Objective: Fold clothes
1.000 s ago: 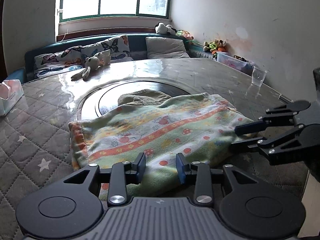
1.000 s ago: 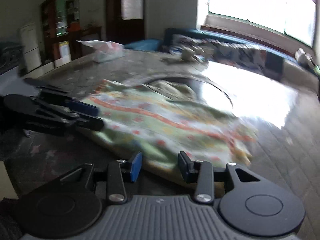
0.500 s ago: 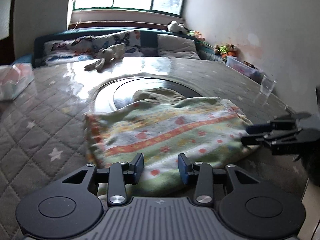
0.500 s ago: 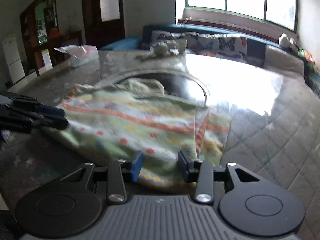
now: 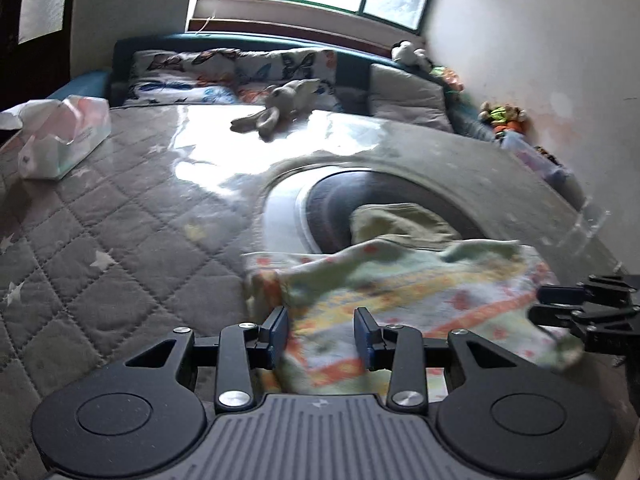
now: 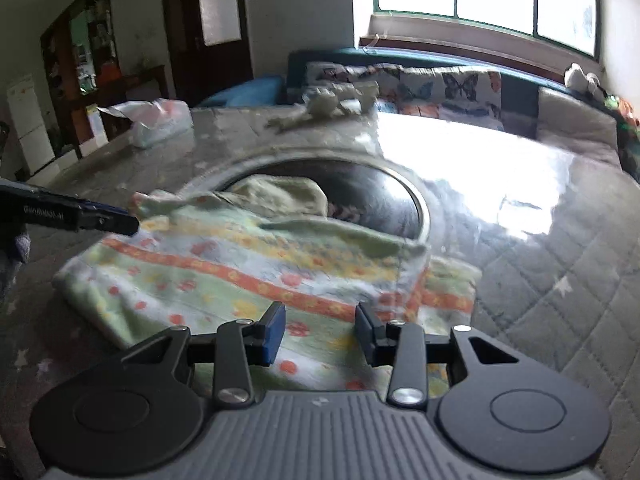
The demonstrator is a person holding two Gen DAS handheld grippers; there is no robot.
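A pale green patterned garment with orange and yellow stripes lies flat on the grey quilted table, partly over a dark round turntable. It also shows in the right wrist view. My left gripper is open, low over the garment's near left edge. My right gripper is open over the garment's near edge. The right gripper's fingers show at the garment's right side in the left wrist view. The left gripper's fingers show at its far left corner in the right wrist view.
A tissue pack sits far left on the quilted table. A grey stuffed rabbit lies at the far edge before butterfly cushions. A clear plastic cup stands at the right. A sofa and a window are behind.
Both grippers have swung leftward across the garment. The garment's far edge now looks rumpled and lifted near the left gripper's tips. Both stay open.
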